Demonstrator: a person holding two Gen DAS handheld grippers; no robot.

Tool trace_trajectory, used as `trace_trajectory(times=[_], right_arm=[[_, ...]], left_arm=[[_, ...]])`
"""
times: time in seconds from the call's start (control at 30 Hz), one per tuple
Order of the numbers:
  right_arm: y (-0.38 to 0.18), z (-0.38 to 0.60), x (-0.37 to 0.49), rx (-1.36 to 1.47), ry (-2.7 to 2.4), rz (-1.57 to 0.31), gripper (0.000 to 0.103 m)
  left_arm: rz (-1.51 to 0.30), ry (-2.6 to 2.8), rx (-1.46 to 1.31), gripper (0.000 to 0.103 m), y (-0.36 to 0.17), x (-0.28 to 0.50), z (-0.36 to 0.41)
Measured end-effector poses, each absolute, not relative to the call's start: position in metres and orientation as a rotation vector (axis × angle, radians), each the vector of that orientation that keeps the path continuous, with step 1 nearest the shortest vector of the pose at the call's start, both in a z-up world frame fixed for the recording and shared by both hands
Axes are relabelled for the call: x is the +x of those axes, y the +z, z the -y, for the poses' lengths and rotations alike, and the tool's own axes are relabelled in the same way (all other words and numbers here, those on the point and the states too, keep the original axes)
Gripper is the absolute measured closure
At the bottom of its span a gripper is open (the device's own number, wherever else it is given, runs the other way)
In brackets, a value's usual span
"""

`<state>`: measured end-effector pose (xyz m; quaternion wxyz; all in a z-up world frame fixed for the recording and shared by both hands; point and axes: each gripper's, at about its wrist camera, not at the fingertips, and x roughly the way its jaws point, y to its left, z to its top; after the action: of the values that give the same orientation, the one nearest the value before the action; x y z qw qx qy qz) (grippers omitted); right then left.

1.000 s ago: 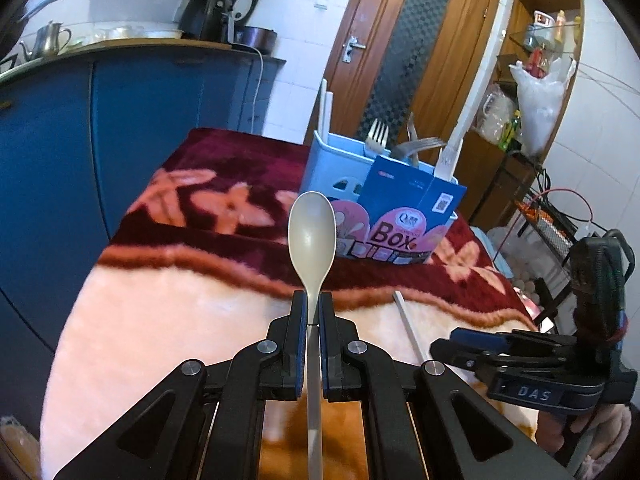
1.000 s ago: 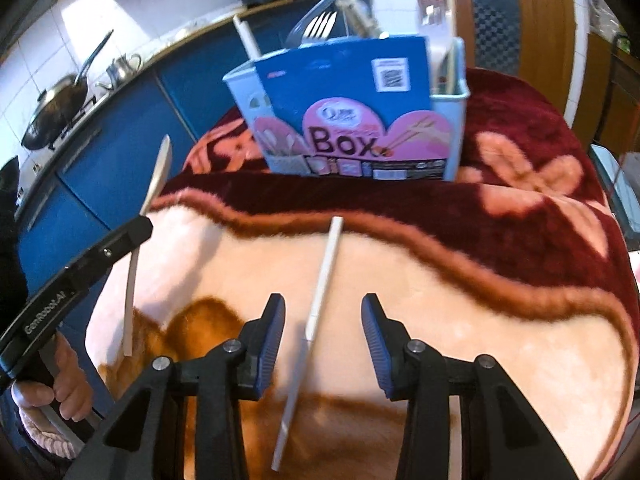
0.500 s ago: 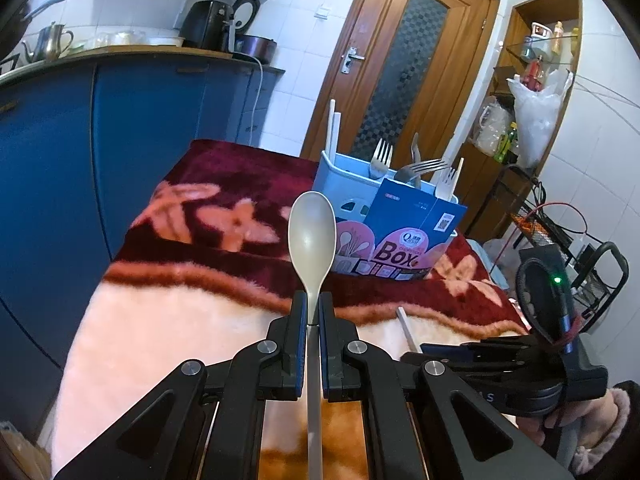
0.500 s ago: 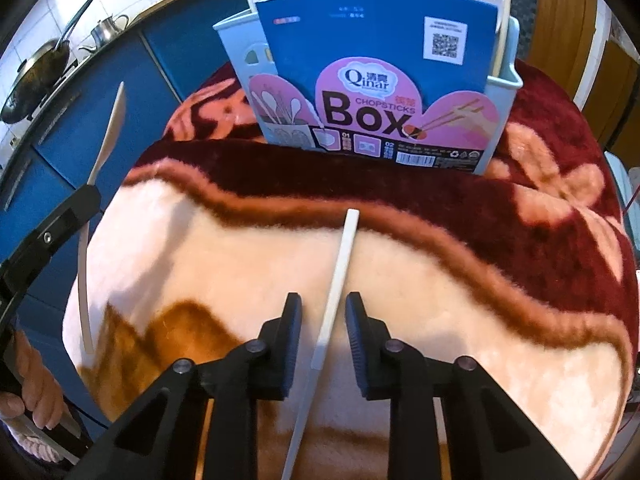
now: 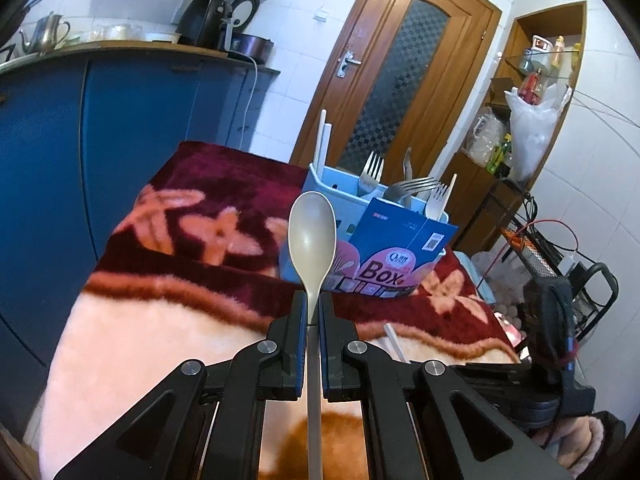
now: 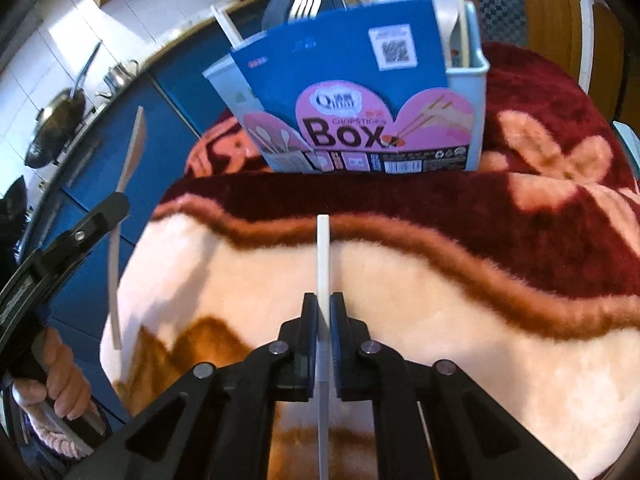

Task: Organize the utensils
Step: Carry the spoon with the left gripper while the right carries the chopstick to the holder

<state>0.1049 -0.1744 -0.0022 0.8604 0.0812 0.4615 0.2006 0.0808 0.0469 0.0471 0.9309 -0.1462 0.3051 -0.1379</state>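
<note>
My left gripper (image 5: 313,308), black plastic arms with round silver screws and blue pads inside the fingers, my right gripper (image 6: 323,308) built the same, white lettering along a black side bar, a fuzzy pink sleeve (image 6: 60,438) at my left hand (image 6: 60,384)

- Utensil caddy (image 6: 468,92) stands at the far end of the blanket (image 6: 440,320), forks (image 5: 372,172) upright inside it.
- Chopstick (image 6: 323,256) lies on the blanket nearer than the caddy, between the right gripper's (image 6: 324,312) jaws.
- Spoon (image 5: 312,236) sits in the left gripper (image 5: 313,312), left of the chopstick.
- Counter (image 5: 120,46) runs along the far left.
</note>
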Motion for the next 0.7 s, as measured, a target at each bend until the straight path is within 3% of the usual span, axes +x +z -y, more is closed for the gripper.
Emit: trace_trajectory(times=[0.7], right_arm=[[0.073,0.227,0.067,0.242,0.408,-0.527,0.095]], left_arm=[[-0.492,-0.283,-0.258,0.098,0.089,0.094,-0.018]])
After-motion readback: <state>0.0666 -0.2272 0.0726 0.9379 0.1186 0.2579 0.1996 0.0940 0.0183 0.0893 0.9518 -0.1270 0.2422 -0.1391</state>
